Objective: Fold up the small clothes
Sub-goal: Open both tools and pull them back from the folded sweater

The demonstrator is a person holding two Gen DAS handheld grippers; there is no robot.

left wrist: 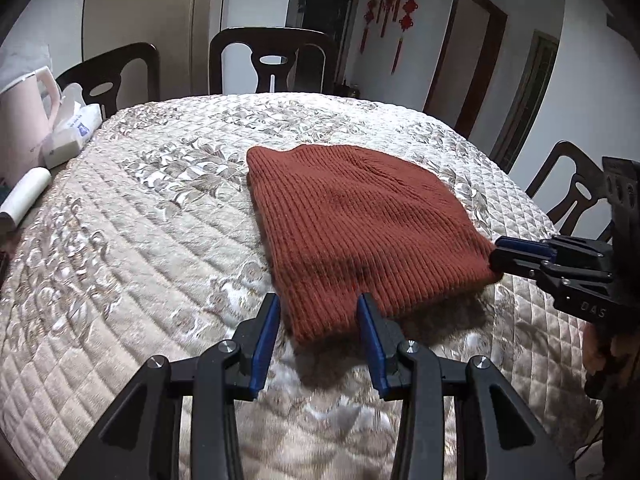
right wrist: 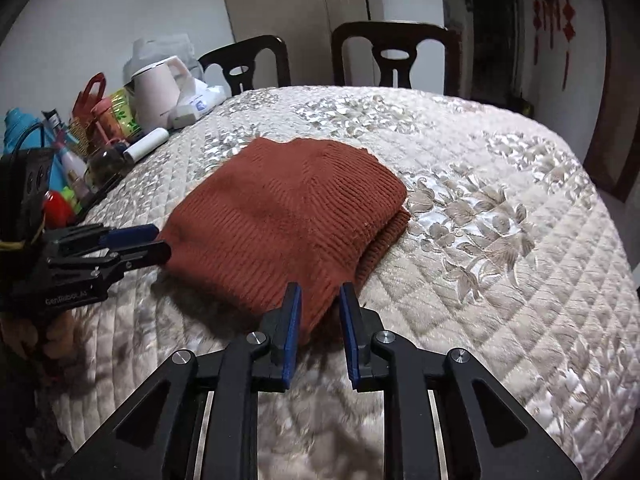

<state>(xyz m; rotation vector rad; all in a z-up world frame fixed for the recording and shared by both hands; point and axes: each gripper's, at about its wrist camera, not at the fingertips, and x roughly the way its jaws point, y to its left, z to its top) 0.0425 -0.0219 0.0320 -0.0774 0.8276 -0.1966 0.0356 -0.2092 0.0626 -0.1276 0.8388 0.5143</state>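
1. You're at the grab stage: the rust-red ribbed knit hat lies flat mid-table on the quilted cream floral cover.
2. Left gripper is parted around its near corner, not pinching. Right gripper looks the same at the other corner.
3. Next, I'd guess: pinch both corners, lift, fold away from you.
4. Room-wise: dark wooden chairs behind, pink kettle plus clutter on the left.

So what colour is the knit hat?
Rust brown, ribbed knit hat; it shows best in the left wrist view.
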